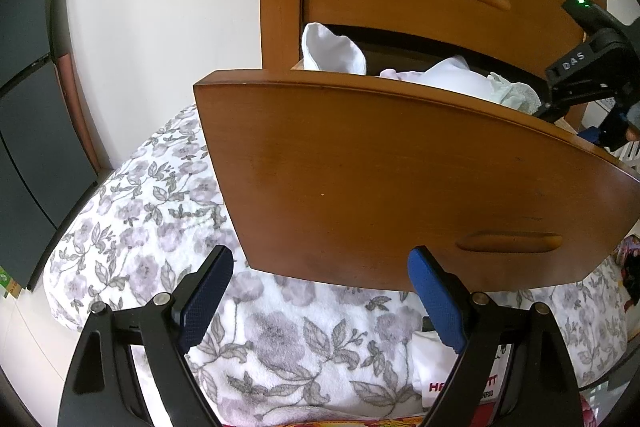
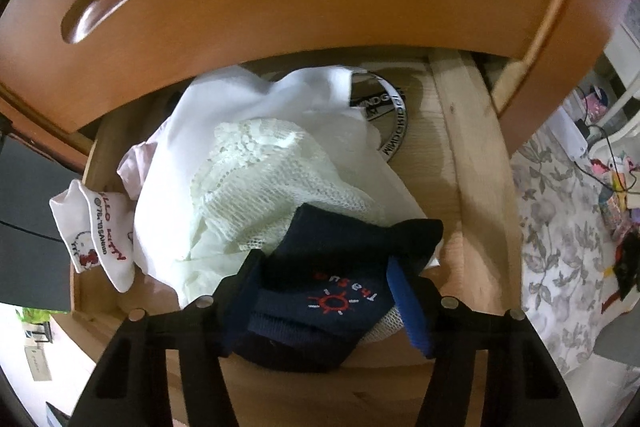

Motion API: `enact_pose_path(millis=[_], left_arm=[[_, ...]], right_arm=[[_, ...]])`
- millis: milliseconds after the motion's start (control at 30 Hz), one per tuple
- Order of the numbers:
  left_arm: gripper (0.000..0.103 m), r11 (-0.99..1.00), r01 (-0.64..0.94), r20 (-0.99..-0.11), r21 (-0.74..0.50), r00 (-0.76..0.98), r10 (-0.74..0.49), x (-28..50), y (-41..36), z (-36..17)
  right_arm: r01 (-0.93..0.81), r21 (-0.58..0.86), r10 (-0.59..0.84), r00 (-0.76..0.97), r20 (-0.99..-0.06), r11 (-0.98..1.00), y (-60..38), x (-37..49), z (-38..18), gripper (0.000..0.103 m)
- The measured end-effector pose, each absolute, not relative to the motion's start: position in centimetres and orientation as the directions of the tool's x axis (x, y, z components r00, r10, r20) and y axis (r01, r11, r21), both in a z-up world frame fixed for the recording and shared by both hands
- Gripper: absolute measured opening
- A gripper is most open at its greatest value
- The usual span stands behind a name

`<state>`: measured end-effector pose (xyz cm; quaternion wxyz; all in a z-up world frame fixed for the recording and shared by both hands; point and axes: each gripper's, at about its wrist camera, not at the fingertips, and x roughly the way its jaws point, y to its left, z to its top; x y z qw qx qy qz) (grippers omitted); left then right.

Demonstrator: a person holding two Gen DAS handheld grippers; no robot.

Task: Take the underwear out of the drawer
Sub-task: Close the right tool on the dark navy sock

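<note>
Two grippers in play: our right gripper (image 2: pixel 326 301) is clamped on the navy underwear (image 2: pixel 340 267) at the open drawer's (image 2: pixel 476 163) front edge, our left gripper (image 1: pixel 320 301) hangs spread and empty below, so next we lift it clear.

The left gripper (image 1: pixel 320 301) is built from matte black angular arms, each finger faced with a textured blue pad (image 1: pixel 206 297). Round silver pivot screws (image 1: pixel 162 299) are set at the joints behind the pads. The right gripper (image 2: pixel 326 303) is made the same way, with black arms, blue pads (image 2: pixel 408 311) and silver screws (image 2: pixel 449 303). In the left wrist view, white "DAS" lettering (image 1: pixel 573 61) and a green indicator light (image 1: pixel 581 2) are carried on its black housing.
</note>
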<state>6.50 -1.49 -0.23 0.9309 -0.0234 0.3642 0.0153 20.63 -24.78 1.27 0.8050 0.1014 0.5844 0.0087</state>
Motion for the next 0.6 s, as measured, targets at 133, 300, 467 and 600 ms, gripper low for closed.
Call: enact_pose_path(millis=[133,300,467,600], left_arm=[[0.090,0.999,-0.045,-0.679,-0.030,0.734,0.013,6.5,-1.5,-0.2],[0.090,0.999,-0.044,-0.678,-0.025,0.735,0.015,6.5,-1.5,-0.2],[0.090,0.999,-0.044,-0.678,-0.025,0.735,0.016,6.5,-1.6,-0.2],[0.090,0.999,-0.041,-0.677,-0.019,0.736,0.017,6.5,-1.7,-0.2]], right_arm=[[0.117,0.183,0.136,0.327,-0.935,0.976,-26.0,19.8,1.8,0.061],[0.125,0.190,0.141,0.327,-0.935,0.974,-27.0,19.4,1.9,0.056],[0.126,0.173,0.128,0.304,-0.944,0.977,-27.6,18.9,1.4,0.047],[0.134,0.181,0.136,0.291,-0.947,0.974,-27.8,18.6,1.0,0.042]])
